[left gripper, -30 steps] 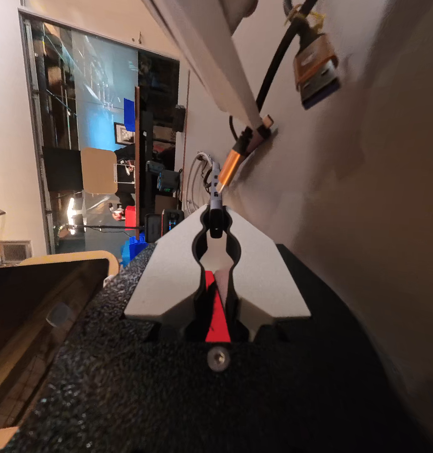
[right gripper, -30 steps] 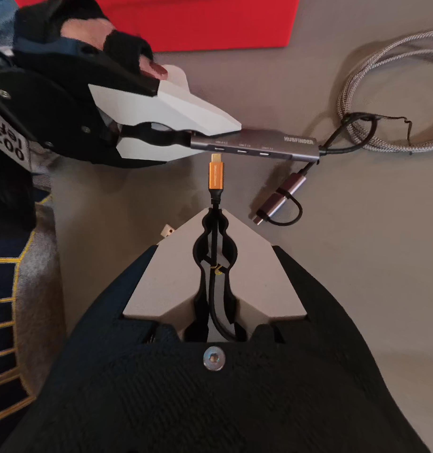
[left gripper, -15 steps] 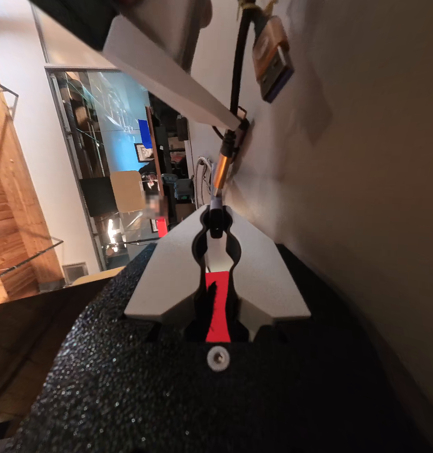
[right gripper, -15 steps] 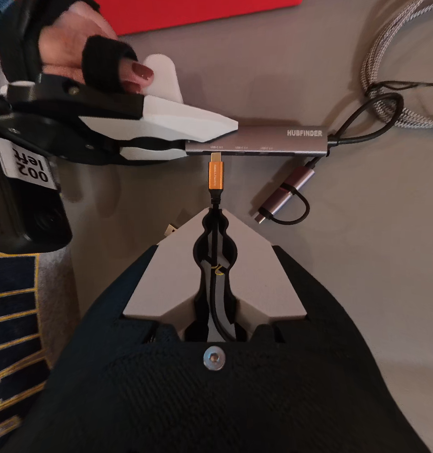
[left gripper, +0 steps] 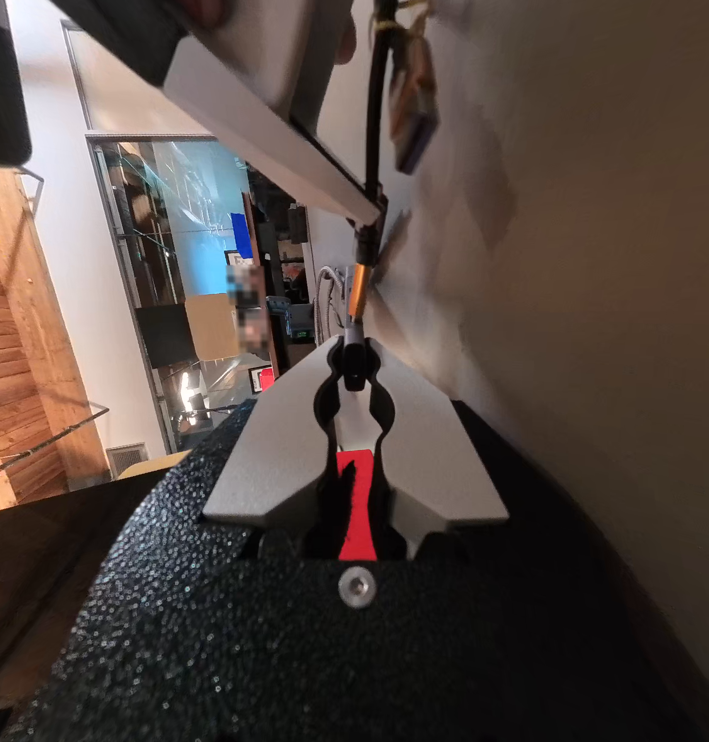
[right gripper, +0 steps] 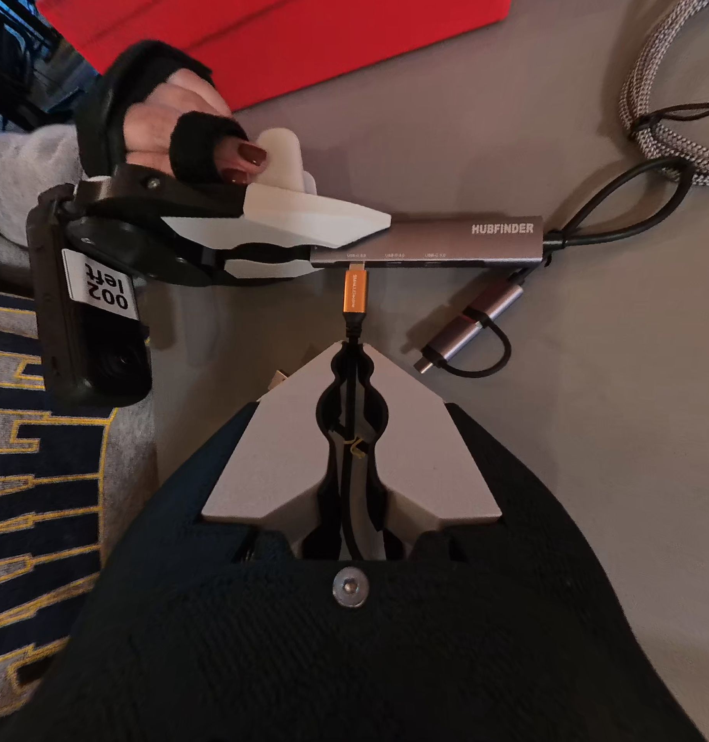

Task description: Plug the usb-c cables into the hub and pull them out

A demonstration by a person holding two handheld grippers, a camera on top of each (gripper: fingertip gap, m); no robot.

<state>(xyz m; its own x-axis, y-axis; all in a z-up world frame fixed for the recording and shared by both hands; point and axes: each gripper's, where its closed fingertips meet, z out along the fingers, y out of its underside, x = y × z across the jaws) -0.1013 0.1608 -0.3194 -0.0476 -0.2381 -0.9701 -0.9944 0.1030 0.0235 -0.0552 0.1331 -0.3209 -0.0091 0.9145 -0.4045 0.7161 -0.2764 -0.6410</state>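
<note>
A grey hub (right gripper: 465, 241) lies along the grey table. My left gripper (right gripper: 336, 247) is shut on its left end; in the left wrist view the left gripper (left gripper: 354, 345) clamps the hub's end (left gripper: 354, 335). My right gripper (right gripper: 350, 347) is shut on the black cable just behind an orange USB-C plug (right gripper: 356, 291). The plug's metal tip (right gripper: 356, 266) sits in the hub's leftmost side port, with part of the tip showing. The orange plug (left gripper: 360, 295) also shows in the left wrist view, below a right gripper finger (left gripper: 272, 136).
A grey double-ended adapter plug (right gripper: 473, 321) lies right of the orange plug. A braided cable coil (right gripper: 645, 100) lies at the far right. A red sheet (right gripper: 264, 40) lies behind the hub. A gloved hand (right gripper: 184, 132) holds the left gripper. A blurred USB-A plug (left gripper: 415, 116) hangs from the cable. My hands' fingertips stand some 6 centimeters from each other.
My right gripper has pushed the orange plug forward; its tip has gone from just short of the hub into the leftmost port. The left gripper has tilted while holding the hub.
</note>
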